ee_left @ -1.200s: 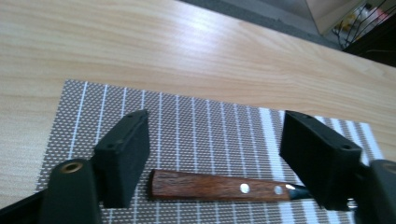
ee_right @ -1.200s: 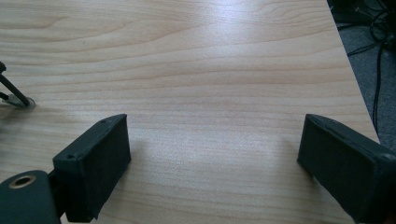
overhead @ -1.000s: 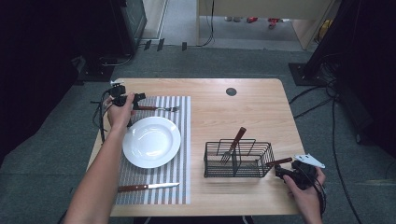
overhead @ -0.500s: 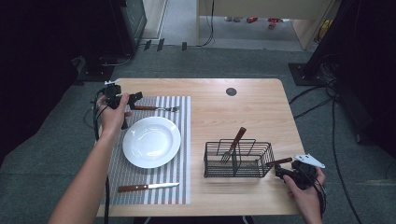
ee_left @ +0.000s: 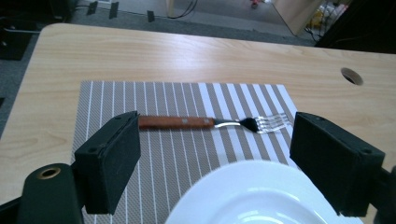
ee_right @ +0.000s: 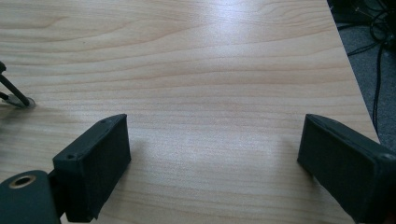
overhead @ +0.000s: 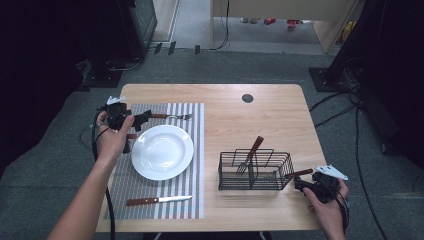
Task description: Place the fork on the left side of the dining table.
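Note:
A wooden-handled fork point(overhead: 170, 116) lies across the far end of a striped placemat point(overhead: 192, 192), just beyond a white plate point(overhead: 162, 151). My left gripper point(overhead: 137, 125) hovers at the plate's far-left edge, open and empty. In the left gripper view the fork point(ee_left: 210, 123) lies a little ahead of the left gripper point(ee_left: 215, 133), with the plate point(ee_left: 261, 200) below. A knife point(overhead: 159, 200) lies at the mat's near end. My right gripper point(overhead: 301, 184) stands open over bare wood by the basket's right end, and the right gripper point(ee_right: 210, 135) holds nothing.
A black wire basket point(overhead: 281, 167) stands right of the mat with a brown-handled utensil point(overhead: 252, 151) leaning in it. Another brown handle point(overhead: 299, 173) pokes out of its right end. A cable hole point(overhead: 247, 98) marks the table's far side. Cables trail on the floor to the right.
My left hand and gripper have drawn back from the fork's handle, toward the near left. The fork stays flat on the mat. The right gripper has not moved.

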`<state>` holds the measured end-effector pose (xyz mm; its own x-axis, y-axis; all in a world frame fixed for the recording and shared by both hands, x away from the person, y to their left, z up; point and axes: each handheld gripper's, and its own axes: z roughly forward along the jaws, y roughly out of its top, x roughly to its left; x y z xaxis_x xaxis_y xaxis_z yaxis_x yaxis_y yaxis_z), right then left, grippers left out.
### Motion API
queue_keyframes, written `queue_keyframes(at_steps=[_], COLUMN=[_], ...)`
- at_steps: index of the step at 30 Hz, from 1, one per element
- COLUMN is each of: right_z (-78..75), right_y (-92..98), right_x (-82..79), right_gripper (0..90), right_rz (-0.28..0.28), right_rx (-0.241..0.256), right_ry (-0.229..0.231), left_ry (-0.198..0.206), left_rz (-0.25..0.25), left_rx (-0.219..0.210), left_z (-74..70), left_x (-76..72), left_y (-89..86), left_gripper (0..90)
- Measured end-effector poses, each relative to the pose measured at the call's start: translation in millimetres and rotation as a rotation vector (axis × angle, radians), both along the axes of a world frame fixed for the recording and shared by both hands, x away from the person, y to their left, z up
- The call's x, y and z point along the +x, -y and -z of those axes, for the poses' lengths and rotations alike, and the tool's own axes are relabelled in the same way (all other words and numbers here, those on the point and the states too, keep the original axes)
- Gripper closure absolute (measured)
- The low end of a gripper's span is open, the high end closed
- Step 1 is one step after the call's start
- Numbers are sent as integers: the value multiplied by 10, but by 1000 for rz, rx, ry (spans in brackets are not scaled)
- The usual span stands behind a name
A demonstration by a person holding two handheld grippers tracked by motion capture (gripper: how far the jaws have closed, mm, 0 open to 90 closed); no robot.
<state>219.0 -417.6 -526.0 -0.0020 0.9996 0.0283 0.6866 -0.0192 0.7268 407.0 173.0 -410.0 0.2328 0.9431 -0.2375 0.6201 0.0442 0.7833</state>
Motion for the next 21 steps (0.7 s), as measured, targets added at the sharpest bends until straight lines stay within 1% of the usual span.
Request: queue_keyframes(at_steps=[1,2,3,4,5,6,7,8,9,10,11,12,13,17,18,19,21], right_z=[0,0,0,0,0,0,0,0,0,0,0,0,0,0,0,0,0], right_y=[0,0,0,0,0,0,0,0,0,0,0,0,0,0,0,0,0], right_x=[0,0,0,0,0,0,0,0,0,0,0,0,0,0,0,0,0], right_gripper=[87,87,87,87,87,87,87,87,87,87,87,87,87,87,87,87,87], right_rz=[0,0,0,0,0,0,0,0,0,0,0,0,0,0,0,0,0], right_rx=[0,0,0,0,0,0,0,0,0,0,0,0,0,0,0,0,0], right_ry=[0,0,0,0,0,0,0,0,0,0,0,0,0,0,0,0,0], left_ry=[-4,-4,5,7,7,1,1,3,4,4,10,10,12,12,12,10,11], left_rz=[13,13,19,26,26,33,33,37,39,39,38,38,35,32,32,33,33], left_rx=[-6,-6,-8,-4,-4,2,2,-3,-3,-3,-5,-5,-8,-1,-1,-1,-5], left_z=[6,6,10,15,15,36,36,66,79,79,106,106,139,223,223,260,284], left_x=[-67,-67,-148,-190,-190,-280,-280,-373,-418,-418,-506,-506,-594,-753,-753,-825,-903], left_y=[-10,-10,-16,-22,-22,-40,-40,-59,-72,-72,-104,-104,-133,-188,-188,-215,-237], left_gripper=[170,169,170,170,170,169,169,170,170,169,169,169,169,169,170,169,169])
